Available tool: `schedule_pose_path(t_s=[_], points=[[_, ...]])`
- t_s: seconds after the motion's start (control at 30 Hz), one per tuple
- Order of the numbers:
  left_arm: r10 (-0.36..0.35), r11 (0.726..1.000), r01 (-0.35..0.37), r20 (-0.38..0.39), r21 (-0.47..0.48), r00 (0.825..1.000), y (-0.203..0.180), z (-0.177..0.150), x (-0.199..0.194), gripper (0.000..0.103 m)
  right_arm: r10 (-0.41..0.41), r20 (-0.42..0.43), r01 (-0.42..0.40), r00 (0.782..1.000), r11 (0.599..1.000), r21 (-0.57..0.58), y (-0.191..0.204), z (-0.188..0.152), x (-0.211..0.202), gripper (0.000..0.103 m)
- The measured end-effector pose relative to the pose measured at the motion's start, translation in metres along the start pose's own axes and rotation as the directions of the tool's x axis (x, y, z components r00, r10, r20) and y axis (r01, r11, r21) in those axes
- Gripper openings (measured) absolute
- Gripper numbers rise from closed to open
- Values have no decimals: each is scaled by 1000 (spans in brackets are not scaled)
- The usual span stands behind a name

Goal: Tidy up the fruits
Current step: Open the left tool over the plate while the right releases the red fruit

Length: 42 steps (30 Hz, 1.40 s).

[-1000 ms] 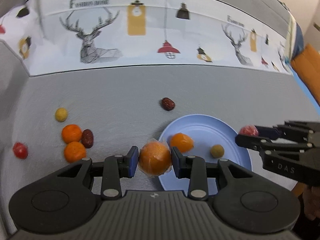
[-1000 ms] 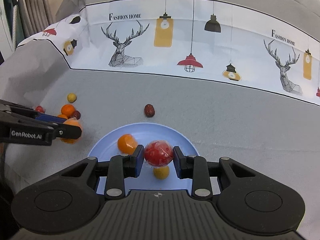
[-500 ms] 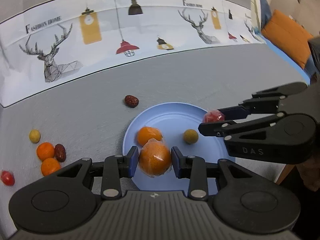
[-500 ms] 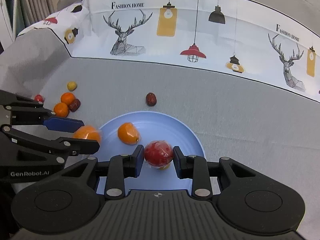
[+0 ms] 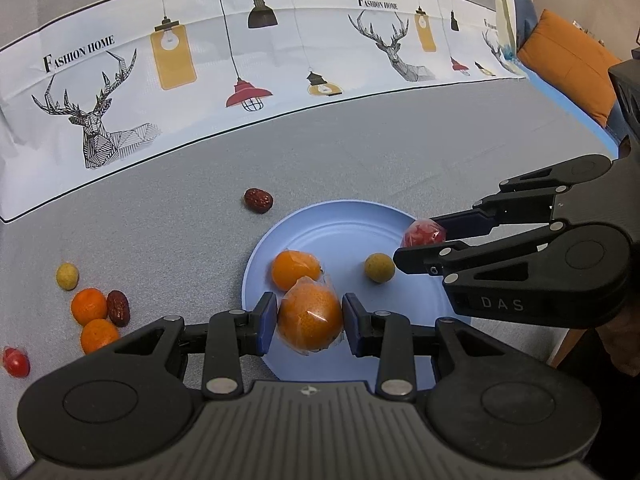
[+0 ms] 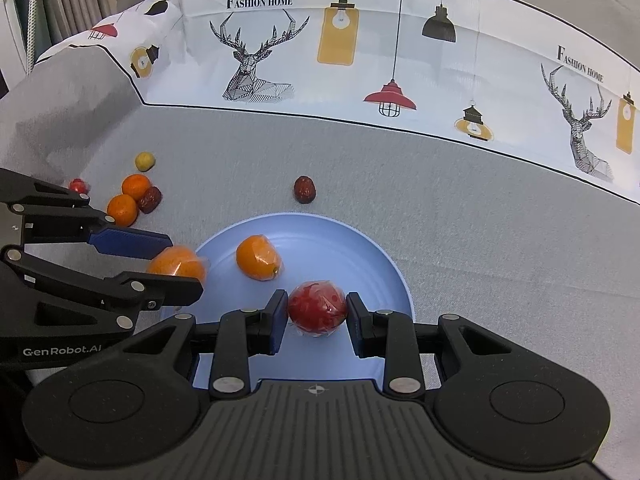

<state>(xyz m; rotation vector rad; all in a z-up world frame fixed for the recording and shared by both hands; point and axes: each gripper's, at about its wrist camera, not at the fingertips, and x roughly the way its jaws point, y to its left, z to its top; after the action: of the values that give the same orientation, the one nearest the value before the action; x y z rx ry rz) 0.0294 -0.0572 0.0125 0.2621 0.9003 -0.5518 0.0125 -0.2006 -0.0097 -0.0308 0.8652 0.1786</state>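
Observation:
A blue plate [image 5: 344, 220] [image 6: 360, 248] lies on the grey cloth. On it sit a wrapped orange [image 5: 295, 269] [image 6: 258, 257] and a small yellow-green fruit [image 5: 379, 267]. My left gripper [image 5: 309, 322] [image 6: 176, 268] is shut on a wrapped orange [image 5: 310, 316] over the plate's near-left edge. My right gripper [image 6: 317, 314] [image 5: 420, 240] is shut on a wrapped red fruit [image 6: 317, 308] [image 5: 424, 233] over the plate's right part.
Left of the plate lie two oranges [image 5: 89, 306] [image 5: 99, 335], a dark red date [image 5: 118, 308], a small yellow fruit [image 5: 67, 276] and a red fruit [image 5: 16, 362]. Another date [image 5: 258, 200] [image 6: 305, 189] lies just beyond the plate. An orange cushion [image 5: 568, 76] sits far right.
Both grippers have moved in over the plate, each still holding its fruit. The left one came from the plate's left edge; the right one shifted further over the plate.

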Motion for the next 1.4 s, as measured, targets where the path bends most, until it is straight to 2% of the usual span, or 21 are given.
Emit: schedule_pose_path(t_s=[1.03, 1.07, 1.1, 1.13, 1.17, 1.23, 1.4], points=[[6, 1000, -5, -7, 21, 1000, -4, -1, 1, 40, -15, -3, 15, 1000, 1000, -1, 2, -5, 3, 34], [7, 1000, -6, -6, 22, 1000, -4, -1, 1, 42, -21, -4, 21, 1000, 1000, 1, 1, -4, 3, 34], [7, 1000, -6, -4, 21, 1000, -4, -1, 1, 45, -27, -2, 27, 1000, 1000, 6, 0, -5, 3, 38], [5, 1000, -5, -1, 18, 1000, -3, -1, 0, 52, -31, 0, 31, 1000, 999, 9, 0, -4, 3, 44], [4, 1000, -4, 2, 17, 1000, -3, -1, 0, 54, -36, 3, 36, 999, 999, 12, 0, -4, 2, 47], [5, 1000, -5, 1, 17, 1000, -3, -1, 0, 54, -42, 7, 42, 999, 999, 12, -1, -3, 2, 52], [13, 1000, -13, -3, 23, 1000, -3, -1, 0, 54, -50, 7, 50, 999, 999, 15, -2, -2, 1, 54]])
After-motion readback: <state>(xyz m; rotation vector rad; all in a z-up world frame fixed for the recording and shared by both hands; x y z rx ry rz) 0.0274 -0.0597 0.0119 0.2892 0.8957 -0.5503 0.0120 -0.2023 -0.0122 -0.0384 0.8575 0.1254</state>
